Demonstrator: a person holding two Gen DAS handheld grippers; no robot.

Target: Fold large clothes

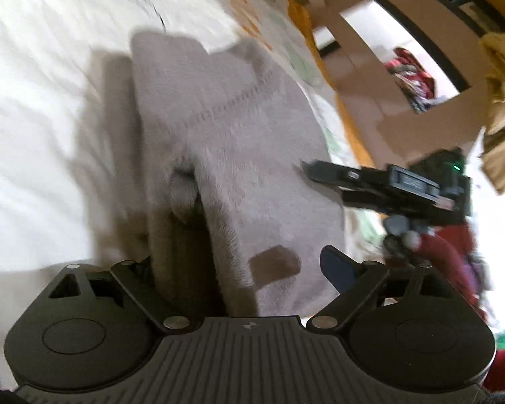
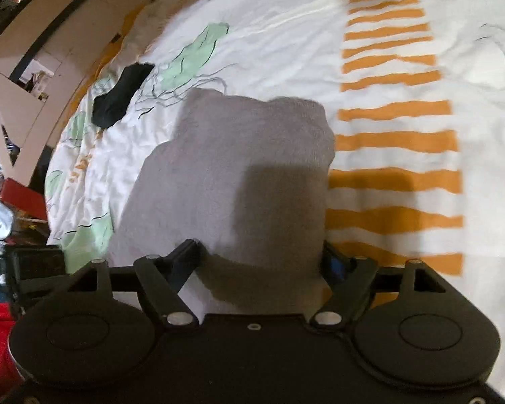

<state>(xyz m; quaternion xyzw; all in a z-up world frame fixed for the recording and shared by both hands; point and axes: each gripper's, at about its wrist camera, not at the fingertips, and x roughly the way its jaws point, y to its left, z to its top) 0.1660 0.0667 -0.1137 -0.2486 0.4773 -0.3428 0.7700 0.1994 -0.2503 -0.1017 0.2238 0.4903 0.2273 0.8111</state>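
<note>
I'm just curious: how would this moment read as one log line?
grey sweater: folded on bedsheet | left gripper: open | right gripper: open | black sock: beside

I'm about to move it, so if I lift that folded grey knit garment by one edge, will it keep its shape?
Probably not. The grey knit garment looks soft and thick, with rounded, sagging folds, so it would likely droop and unfold. Its fuzzy surface suggests it won't slip easily on the bedsheet. It looks bulky, perhaps moderately heavy.
</note>
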